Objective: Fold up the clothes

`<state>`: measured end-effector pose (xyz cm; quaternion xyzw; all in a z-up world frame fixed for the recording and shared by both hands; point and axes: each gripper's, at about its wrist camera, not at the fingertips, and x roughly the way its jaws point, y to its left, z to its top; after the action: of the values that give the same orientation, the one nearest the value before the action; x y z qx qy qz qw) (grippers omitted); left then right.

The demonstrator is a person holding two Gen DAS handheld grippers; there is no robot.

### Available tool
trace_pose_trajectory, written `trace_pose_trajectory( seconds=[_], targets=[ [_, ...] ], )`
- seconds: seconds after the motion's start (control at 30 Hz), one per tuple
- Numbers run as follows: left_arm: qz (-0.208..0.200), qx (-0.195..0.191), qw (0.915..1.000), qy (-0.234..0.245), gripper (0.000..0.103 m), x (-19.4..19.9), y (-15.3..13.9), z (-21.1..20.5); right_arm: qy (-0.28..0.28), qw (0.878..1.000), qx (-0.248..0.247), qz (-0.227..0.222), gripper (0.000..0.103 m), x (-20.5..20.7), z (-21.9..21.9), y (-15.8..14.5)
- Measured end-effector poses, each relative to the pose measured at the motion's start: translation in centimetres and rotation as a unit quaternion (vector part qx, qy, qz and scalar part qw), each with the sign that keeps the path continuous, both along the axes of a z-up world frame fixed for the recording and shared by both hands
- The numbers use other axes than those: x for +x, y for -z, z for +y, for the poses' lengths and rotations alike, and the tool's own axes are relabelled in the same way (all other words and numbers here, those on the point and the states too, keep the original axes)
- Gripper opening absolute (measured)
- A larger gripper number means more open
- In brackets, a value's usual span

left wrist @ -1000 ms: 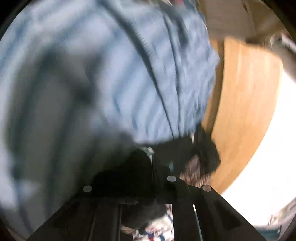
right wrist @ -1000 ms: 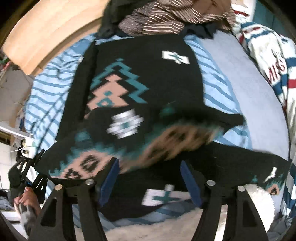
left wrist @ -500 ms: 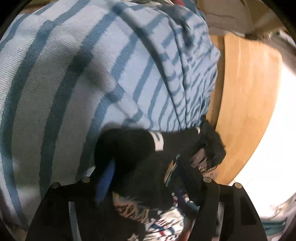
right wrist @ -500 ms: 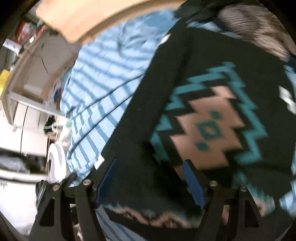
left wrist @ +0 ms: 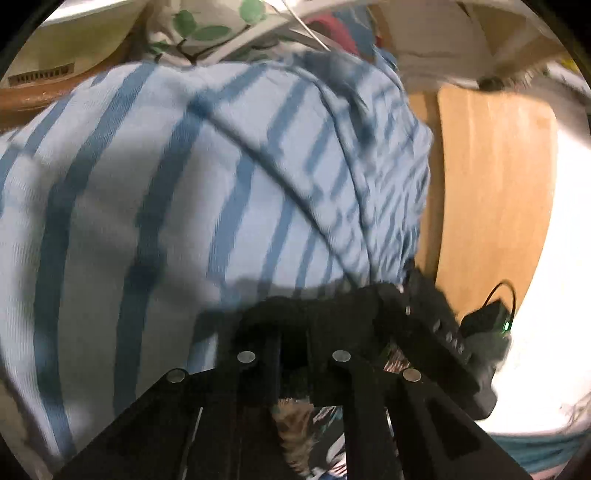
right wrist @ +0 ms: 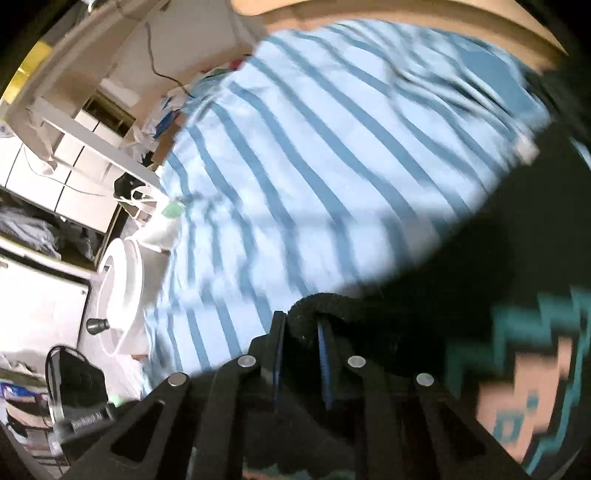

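Observation:
A black knit sweater (right wrist: 517, 295) with teal and salmon patterning lies on a bed covered by a light blue striped sheet (right wrist: 314, 147). In the right wrist view my right gripper (right wrist: 301, 328) is shut on a black edge of the sweater, the fabric bunched between the blue pads. Seen from the left wrist, my left gripper (left wrist: 291, 339) is shut on another black edge of the sweater (left wrist: 332, 310), just above the striped sheet (left wrist: 184, 184). The other hand-held gripper body (left wrist: 454, 350) shows dark at the lower right there.
A wooden headboard (left wrist: 491, 203) stands to the right in the left wrist view. White drawers (right wrist: 66, 166), a white fan (right wrist: 122, 284) and a black device (right wrist: 74, 387) crowd the floor beside the bed's left edge. A leaf-print cloth (left wrist: 207, 29) lies beyond the sheet.
Both grippers have closed onto black edges of the sweater; half a second ago their jaws stood wide apart. The right view has swung left, from the sweater's pattern toward the striped sheet.

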<state>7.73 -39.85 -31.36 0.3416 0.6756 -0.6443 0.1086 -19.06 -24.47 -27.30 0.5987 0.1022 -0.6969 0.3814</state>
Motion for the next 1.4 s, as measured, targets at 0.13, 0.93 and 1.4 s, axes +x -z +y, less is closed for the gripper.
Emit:
trace_pose_trajectory(
  seconds=[0.13,0.93,1.4],
  targets=[
    [-0.009,0.038,0.999,-0.021,0.01,-0.1,1.9,-0.7,-0.028,0.999,0.029,0.034,0.013,-0.3,-4.6,0.4],
    [0.019,0.044,0.9988,0.011,0.014,0.7,1.3,1.4,-0.054,0.998,0.027,0.025,0.024,2.1,-1.5,2.8],
    [-0.018,0.035,0.9985,-0.038,0.029,2.4,1.7,-1.2,0.077,0.996,0.015,0.051,0.079,1.9,9.4,-1.3]
  ],
)
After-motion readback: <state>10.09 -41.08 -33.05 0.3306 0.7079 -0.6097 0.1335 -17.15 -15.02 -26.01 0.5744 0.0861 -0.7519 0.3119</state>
